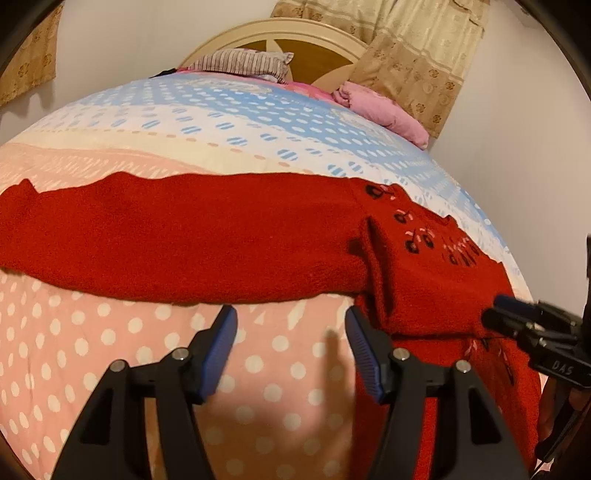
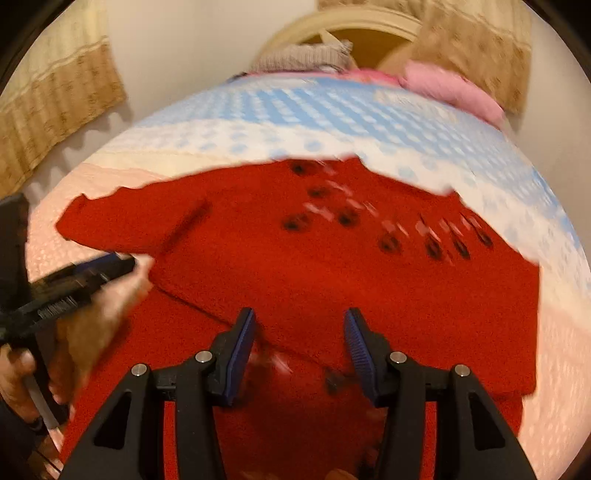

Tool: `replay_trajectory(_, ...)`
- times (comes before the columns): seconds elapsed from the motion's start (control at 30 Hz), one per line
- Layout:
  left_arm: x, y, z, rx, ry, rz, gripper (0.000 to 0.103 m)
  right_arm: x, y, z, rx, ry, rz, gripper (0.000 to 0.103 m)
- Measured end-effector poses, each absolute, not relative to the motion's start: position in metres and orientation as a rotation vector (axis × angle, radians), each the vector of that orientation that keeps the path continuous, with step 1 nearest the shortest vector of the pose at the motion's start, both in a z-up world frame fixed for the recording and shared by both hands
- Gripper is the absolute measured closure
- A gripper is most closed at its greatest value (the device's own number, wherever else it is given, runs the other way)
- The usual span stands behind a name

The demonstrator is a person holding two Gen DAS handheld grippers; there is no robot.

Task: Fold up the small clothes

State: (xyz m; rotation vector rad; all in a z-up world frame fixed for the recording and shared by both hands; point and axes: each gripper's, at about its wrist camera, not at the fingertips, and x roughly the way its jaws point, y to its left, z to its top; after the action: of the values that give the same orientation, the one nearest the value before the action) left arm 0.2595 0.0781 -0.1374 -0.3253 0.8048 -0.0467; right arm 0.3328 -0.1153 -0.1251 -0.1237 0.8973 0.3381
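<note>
A red knit sweater (image 1: 229, 236) with dark embroidered cherries lies flat on the bed, one sleeve stretched out to the left. My left gripper (image 1: 291, 317) is open over the pink dotted bedspread (image 1: 110, 350), just short of the sleeve's near edge, with nothing between its fingers. In the left wrist view, my right gripper (image 1: 495, 314) comes in from the right over the sweater's body. The right wrist view is blurred. There my right gripper (image 2: 299, 321) is open above the sweater (image 2: 332, 266), and the left gripper (image 2: 122, 262) is at the left, beside the sleeve.
A striped pillow (image 1: 243, 61) and a pink bundle (image 1: 384, 110) lie at the head of the bed by the cream headboard (image 1: 295, 33). Patterned curtains (image 1: 417, 55) hang behind it. A hand (image 2: 14, 373) holds the left gripper's handle.
</note>
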Motion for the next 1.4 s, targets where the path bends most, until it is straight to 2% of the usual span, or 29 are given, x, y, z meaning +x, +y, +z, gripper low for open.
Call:
replay_trajectory(0.13, 0.25, 0.081, -0.134, -0.292, 0.788, -0.029, 0.03, 0.356, -0.073, -0.144, -0.148, 0.926, 0.425, 0.051)
replay_trajectory(0.2, 0.244, 0.09, -0.133, -0.286, 0.783, -0.02, 0.03, 0.362, -0.058, -0.16, -0.138, 0.972, 0.462, 0.051)
replay_trajectory(0.3, 0.239, 0.105, -0.135, -0.321, 0.784, -0.012, 0.029, 0.355, -0.041, -0.164, -0.199, 0.92, 0.463, 0.051)
replay_trajectory(0.47, 0.236, 0.111, -0.133, -0.29, 0.793, 0.011, 0.029, 0.347, -0.048, -0.143, -0.124, 0.821, 0.47, 0.051)
replay_trajectory(0.57, 0.235, 0.115, -0.133, -0.256, 0.805, 0.038, 0.028, 0.363, -0.035, -0.167, -0.143, 0.926, 0.473, 0.051)
replay_trajectory(0.73, 0.231, 0.131, -0.125, -0.148, 0.8, 0.113, 0.024, 0.357, -0.032, -0.171, -0.149, 0.876, 0.462, 0.051)
replay_trajectory(0.87, 0.231, 0.162, -0.126, -0.086, 0.8, 0.199, 0.024, 0.354, -0.034, -0.174, -0.155, 0.855, 0.449, 0.05)
replay_trajectory(1.27, 0.228, 0.294, -0.136, -0.2, 0.792, 0.508, 0.024, 0.34, -0.029, -0.171, -0.209, 0.813, 0.419, 0.049)
replay_trajectory(1.4, 0.23, 0.311, -0.139, -0.223, 0.799, 0.558, 0.024, 0.338, -0.029, -0.172, -0.211, 0.81, 0.414, 0.049)
